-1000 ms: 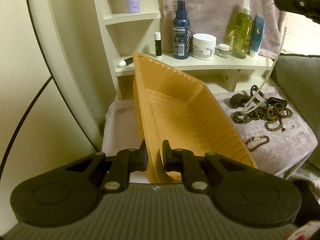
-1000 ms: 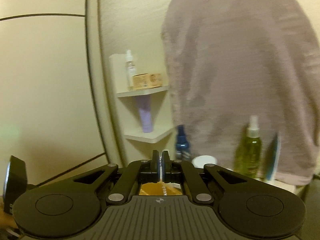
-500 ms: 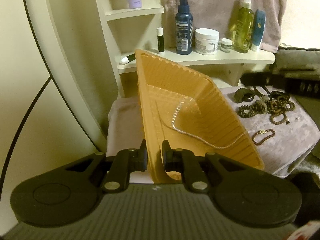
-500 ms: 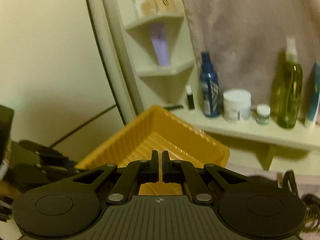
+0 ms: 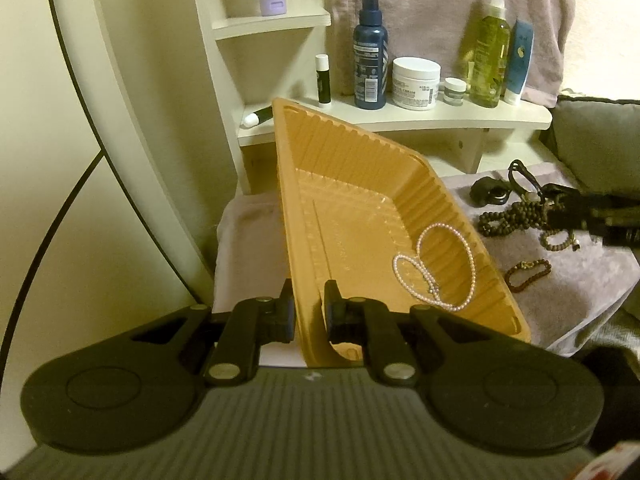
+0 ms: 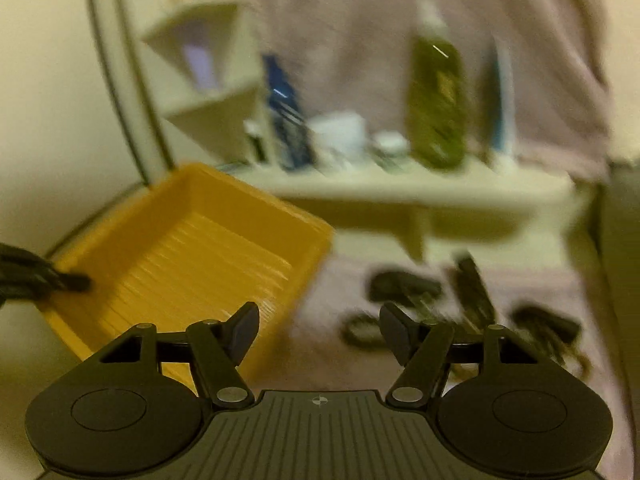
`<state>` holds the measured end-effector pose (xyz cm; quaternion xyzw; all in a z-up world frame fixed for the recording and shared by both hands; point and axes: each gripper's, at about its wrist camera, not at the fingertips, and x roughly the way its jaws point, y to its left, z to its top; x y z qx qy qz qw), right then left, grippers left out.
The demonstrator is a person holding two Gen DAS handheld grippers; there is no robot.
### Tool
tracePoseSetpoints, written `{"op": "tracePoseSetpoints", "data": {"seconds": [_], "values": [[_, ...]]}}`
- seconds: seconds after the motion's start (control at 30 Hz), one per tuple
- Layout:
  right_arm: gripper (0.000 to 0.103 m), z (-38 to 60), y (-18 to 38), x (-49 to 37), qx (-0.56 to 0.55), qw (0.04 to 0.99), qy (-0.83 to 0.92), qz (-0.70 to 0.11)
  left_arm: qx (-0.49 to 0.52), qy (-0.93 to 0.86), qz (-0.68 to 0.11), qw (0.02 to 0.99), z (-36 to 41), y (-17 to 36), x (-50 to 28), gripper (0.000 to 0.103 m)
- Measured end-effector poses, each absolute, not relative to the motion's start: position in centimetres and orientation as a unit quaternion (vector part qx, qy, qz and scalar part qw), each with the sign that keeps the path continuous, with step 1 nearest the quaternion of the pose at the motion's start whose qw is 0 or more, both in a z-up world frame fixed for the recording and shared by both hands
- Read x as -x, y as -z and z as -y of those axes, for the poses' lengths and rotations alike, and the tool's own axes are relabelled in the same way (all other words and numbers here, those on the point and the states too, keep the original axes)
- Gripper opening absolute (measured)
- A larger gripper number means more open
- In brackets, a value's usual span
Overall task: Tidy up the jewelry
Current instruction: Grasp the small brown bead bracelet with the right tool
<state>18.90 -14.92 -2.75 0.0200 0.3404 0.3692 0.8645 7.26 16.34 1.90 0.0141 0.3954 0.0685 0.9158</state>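
Pearl necklace now in the tray; right gripper heads for the next piece.

The pearl necklace [image 5: 436, 270], dangling a second ago, now lies inside the orange tray [image 5: 360, 184] that the left gripper [image 5: 308, 312] clamps by its rim, at its 1 o'clock. The right gripper [image 6: 318, 330], jaws opening and empty, has dropped toward the dark bead strands [image 5: 516, 216] on the cloth-covered table [image 5: 580, 280], at its 1 o'clock.
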Motion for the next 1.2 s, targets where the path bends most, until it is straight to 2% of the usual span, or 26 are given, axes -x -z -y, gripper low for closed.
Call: {"op": "tracePoseSetpoints", "data": {"seconds": [0.13, 0.2, 0.27, 0.43, 0.67, 0.9, 0.93, 0.97, 1.2], "values": [[0.066, 15.8, 5.2, -17.8, 0.005, 0.859, -0.366, -0.359, -0.011, -0.07, -0.396, 0.915, -16.4, -1.9, -7.2, 0.012], [0.062, 15.8, 5.8, -17.0, 0.026, 0.857, -0.373, -0.355, -0.012, -0.07, -0.396, 0.915, -16.3, -2.0, -7.2, 0.012], [0.049, 15.1, 6.2, -16.3, 0.053, 0.852, -0.383, -0.353, -0.013, -0.07, -0.397, 0.915, -16.3, -2.0, -7.3, 0.012], [0.032, 13.1, 7.4, -16.1, 0.1, 0.839, -0.413, -0.34, -0.012, -0.072, -0.399, 0.914, -16.3, -2.0, -7.3, 0.012], [0.021, 10.8, 8.0, -16.4, 0.136, 0.826, -0.435, -0.331, -0.015, -0.072, -0.401, 0.913, -16.4, -2.0, -7.4, 0.012], [0.016, 9.7, 8.8, -16.1, 0.17, 0.821, -0.435, -0.328, -0.018, -0.071, -0.403, 0.912, -16.7, -1.9, -7.5, 0.012], [0.008, 9.8, 8.8, -16.2, 0.166, 0.82, -0.436, -0.332, -0.018, -0.071, -0.403, 0.912, -16.7, -1.9, -7.4, 0.012], [0.005, 9.8, 8.7, -16.2, 0.165, 0.819, -0.436, -0.334, -0.018, -0.071, -0.403, 0.912, -16.7, -1.9, -7.5, 0.012], [0.004, 10.9, 7.0, -16.0, 0.137, 0.834, -0.427, -0.32, -0.019, -0.071, -0.401, 0.913, -16.6, -1.9, -7.5, 0.012]]}}
